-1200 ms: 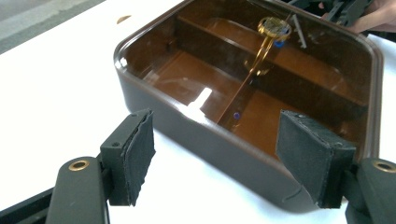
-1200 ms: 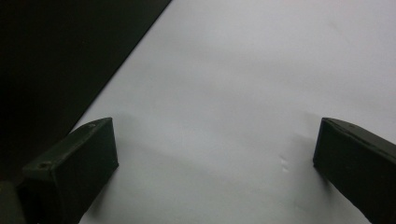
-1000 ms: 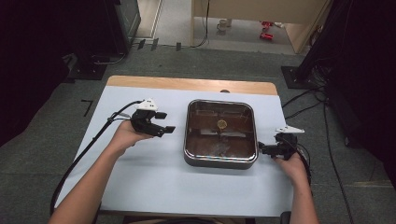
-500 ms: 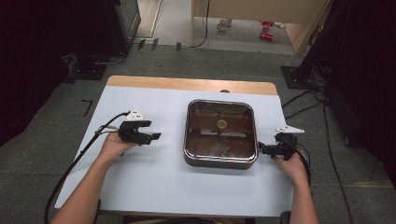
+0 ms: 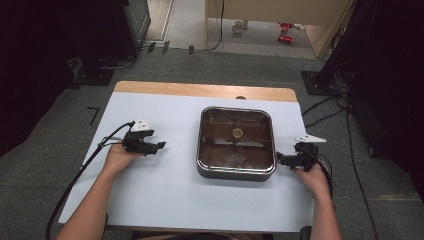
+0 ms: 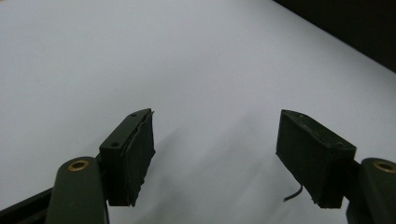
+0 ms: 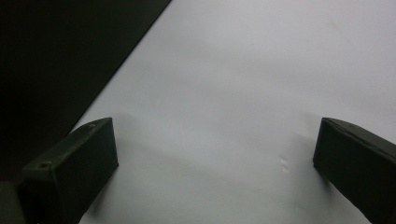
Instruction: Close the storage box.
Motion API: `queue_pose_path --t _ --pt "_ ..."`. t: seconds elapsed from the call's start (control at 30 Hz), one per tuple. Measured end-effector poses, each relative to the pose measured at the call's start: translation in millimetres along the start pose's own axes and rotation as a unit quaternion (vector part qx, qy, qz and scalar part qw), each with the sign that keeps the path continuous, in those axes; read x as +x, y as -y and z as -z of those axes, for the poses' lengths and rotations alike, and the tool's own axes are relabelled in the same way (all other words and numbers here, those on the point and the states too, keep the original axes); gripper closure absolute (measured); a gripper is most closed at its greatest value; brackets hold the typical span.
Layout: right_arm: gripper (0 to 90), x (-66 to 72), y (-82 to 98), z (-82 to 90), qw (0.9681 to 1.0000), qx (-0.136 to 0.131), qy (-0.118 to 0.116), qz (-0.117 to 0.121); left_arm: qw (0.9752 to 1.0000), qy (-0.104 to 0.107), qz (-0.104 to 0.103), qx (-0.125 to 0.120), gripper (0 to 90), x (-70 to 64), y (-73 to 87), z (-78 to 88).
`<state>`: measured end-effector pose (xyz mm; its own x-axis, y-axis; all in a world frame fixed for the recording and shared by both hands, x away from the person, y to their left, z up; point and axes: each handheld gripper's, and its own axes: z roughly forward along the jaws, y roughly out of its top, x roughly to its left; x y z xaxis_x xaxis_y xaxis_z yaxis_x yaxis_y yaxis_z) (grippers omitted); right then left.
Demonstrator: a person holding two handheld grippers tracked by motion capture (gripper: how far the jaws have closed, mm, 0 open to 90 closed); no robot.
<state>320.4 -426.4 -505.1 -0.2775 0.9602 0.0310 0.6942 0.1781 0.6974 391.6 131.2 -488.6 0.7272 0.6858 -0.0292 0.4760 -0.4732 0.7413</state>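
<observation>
The dark square metal tray (image 5: 236, 172) sits centre-right on the pale blue desk (image 5: 165, 200). The right gripper (image 5: 281, 160), jaws wide and empty, sits just beside its 3 o'clock rim, nearer than the left gripper (image 5: 159, 146), equally spread and empty, well off at 9 o'clock.

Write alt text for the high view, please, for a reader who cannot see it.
A square dark pan sits on a pale table, a small round yellow thing inside it. A person holds the left gripper well left of the pan and the right gripper by its right edge.
</observation>
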Motion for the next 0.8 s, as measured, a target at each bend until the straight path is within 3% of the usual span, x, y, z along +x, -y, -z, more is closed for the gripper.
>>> queue_pose_path --t 0.8 --pt "0.0 0.0 0.0 0.0 1.0 0.0 0.0 0.0 0.9999 -0.007 -0.012 0.0 27.3 0.3 6.2 -6.2"
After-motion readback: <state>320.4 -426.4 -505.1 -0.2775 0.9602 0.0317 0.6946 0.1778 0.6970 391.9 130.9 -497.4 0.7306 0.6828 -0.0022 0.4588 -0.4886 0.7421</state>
